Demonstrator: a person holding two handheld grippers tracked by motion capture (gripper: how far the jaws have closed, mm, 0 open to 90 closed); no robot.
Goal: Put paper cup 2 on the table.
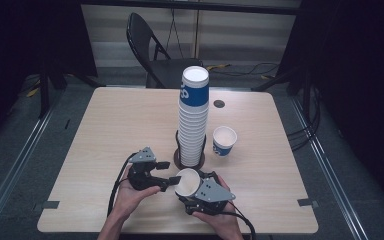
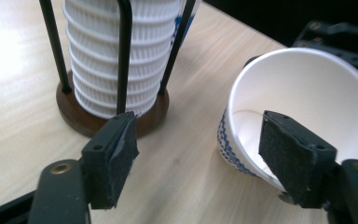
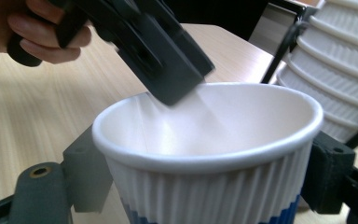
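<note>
Cup held beside the stack

The right gripper (image 1: 190, 187) has its fingers (image 3: 328, 179) clamped on a paper cup (image 1: 187, 182), just in front of the cup stack (image 1: 193, 117) on the table (image 1: 110, 125). The left gripper (image 1: 166, 172) is spread open, one finger (image 2: 296, 156) inside the cup's rim

Surface (image 1: 115, 125): light wood-grain top, rounded corners, small dark round grommet (image 1: 219, 103) near far edge. Folding chair (image 1: 152, 50): black, beyond the far edge. Floor (image 1: 25, 145): grey, metal rails either side, loose cables (image 1: 240, 67). Surround: black curtains left and right; pale slatted wall behind.
</note>
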